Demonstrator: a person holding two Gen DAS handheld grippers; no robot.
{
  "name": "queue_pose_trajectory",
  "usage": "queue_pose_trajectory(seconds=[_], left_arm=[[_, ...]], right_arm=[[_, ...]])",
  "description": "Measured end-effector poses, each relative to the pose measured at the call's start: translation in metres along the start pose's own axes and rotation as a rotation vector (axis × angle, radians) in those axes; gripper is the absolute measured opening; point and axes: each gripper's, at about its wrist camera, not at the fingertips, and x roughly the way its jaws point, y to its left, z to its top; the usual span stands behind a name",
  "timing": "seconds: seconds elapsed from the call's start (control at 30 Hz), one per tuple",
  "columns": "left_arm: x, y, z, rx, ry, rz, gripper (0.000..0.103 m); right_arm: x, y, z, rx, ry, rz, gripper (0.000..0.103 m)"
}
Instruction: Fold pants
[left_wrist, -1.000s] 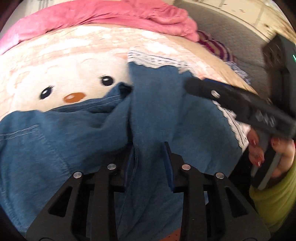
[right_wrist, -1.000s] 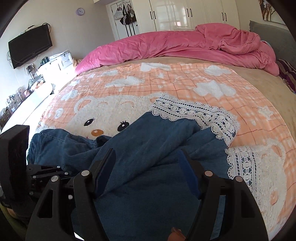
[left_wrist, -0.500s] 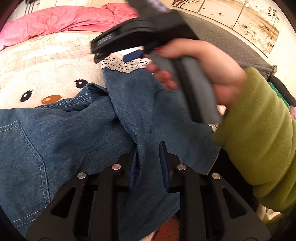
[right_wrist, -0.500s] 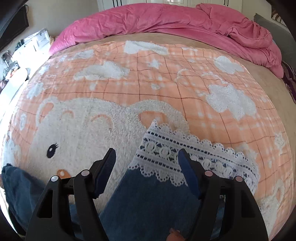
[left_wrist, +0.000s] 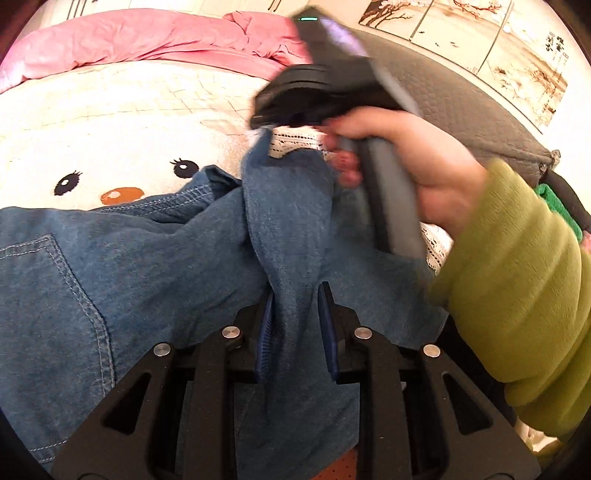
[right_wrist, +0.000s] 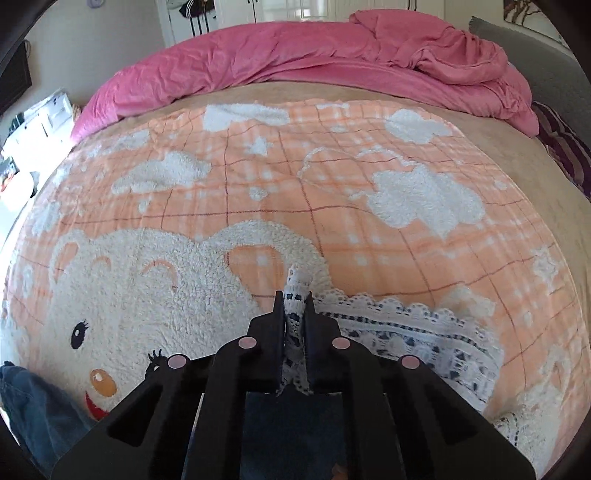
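Blue denim pants (left_wrist: 122, 280) with white lace hems lie bunched on an orange bear blanket (right_wrist: 332, 192). In the left wrist view my left gripper (left_wrist: 295, 299) is shut on a fold of the denim leg. My right gripper (right_wrist: 294, 301) is shut on the lace hem (right_wrist: 406, 332) of that leg, pinching it upright. It also shows in the left wrist view (left_wrist: 266, 123), held by a hand in a green sleeve, lifting the hem corner off the bed.
A pink duvet (right_wrist: 332, 62) is heaped along the far side of the bed. A grey padded headboard (left_wrist: 461, 96) stands at the right. Furniture (right_wrist: 40, 118) stands at far left beyond the bed.
My right gripper went from open above the lace hem to shut on it and raised the corner. My left gripper stayed closed on the denim fold.
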Motion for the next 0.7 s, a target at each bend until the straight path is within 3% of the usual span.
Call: queue_pose_trajectory(seconds=[0.17,0.37,0.53,0.7], left_arm=[[-0.009,0.008,-0.001,-0.018,-0.028,0.006,0.029],[-0.011,0.01,-0.002,-0.01,-0.03,0.005,0.03],[-0.013,0.009,-0.004,0.047,-0.016,0.003,0.016],[-0.024,-0.004,-0.01,0.154,-0.009,-0.008,0.016]], right_arm=[[-0.059,-0.04,-0.023,0.12,-0.078,0.081,0.008],[-0.116,-0.093,-0.076,0.285,-0.132,0.102,0.008],[-0.149,-0.131,-0.123,0.423,-0.129,0.119,0.008],[-0.171,-0.139,-0.162,0.431,-0.087,0.101,0.008]])
